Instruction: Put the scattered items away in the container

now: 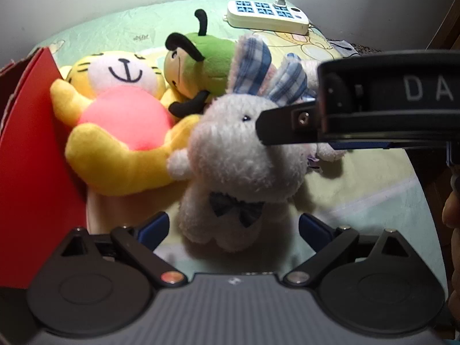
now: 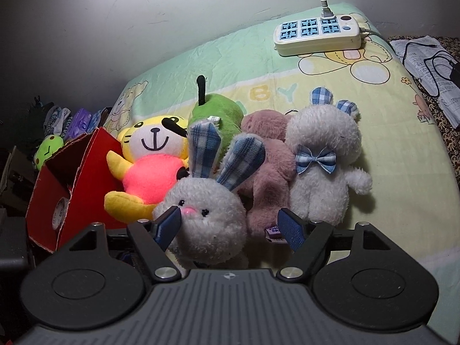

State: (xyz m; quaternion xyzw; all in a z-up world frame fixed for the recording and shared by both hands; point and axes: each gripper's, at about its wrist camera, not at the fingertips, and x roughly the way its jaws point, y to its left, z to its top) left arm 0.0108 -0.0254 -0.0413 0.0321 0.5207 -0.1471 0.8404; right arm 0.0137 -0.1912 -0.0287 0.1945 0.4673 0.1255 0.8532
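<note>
Jaws of the left hand-held gripper (image 1: 234, 231) are spread around a grey rabbit plush (image 1: 238, 158), untouched. The right hand-held gripper (image 2: 230, 225) is likewise spread at its head. A red box (image 2: 72, 184) is seen to the left.

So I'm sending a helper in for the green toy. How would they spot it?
Start at the red box on the bed's left side; the plush toys lie in a row beside it. Behind the yellow tiger lies the green plush, the only green toy in the row, with a black stalk sticking up.
</note>
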